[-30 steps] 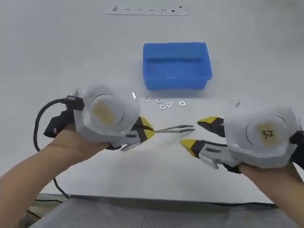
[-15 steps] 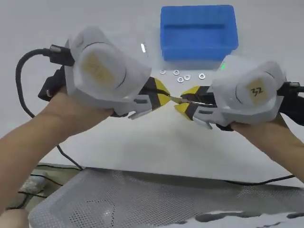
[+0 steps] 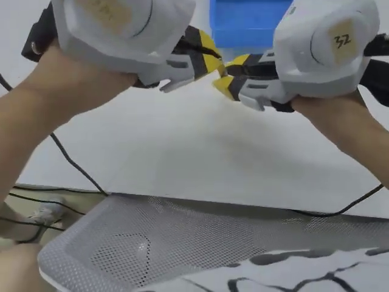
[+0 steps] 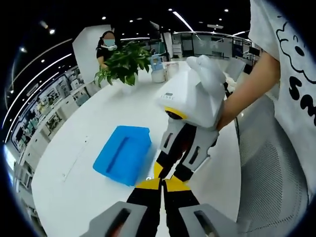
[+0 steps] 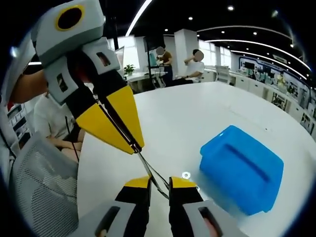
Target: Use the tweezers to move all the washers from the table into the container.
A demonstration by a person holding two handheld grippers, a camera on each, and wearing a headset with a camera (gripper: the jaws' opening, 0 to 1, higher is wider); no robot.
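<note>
Both grippers meet tip to tip above the white table [image 3: 182, 146]. My left gripper [image 3: 214, 61] is shut on the thin metal tweezers [image 5: 148, 170]. My right gripper [image 5: 159, 186] has its jaws closed in on the tweezers' other end. In the right gripper view the left gripper [image 5: 134, 144] reaches in from the upper left. Facing the left gripper [image 4: 163, 183] is the right gripper [image 4: 173, 170]. The blue container [image 5: 242, 168] sits on the table behind them, with one washer [image 5: 185, 175] lying beside it. The container [image 3: 249, 24] is partly hidden by the grippers in the head view.
A grey mesh chair back [image 3: 182, 243] lies below the table's near edge, and a black cable [image 3: 73, 164] hangs at the left. A potted plant [image 4: 123, 64] stands far back on the table. People stand in the room behind.
The grippers have come together and risen closer to the head camera. The right gripper's jaws went from open and apart from the tweezers to closed around their free end.
</note>
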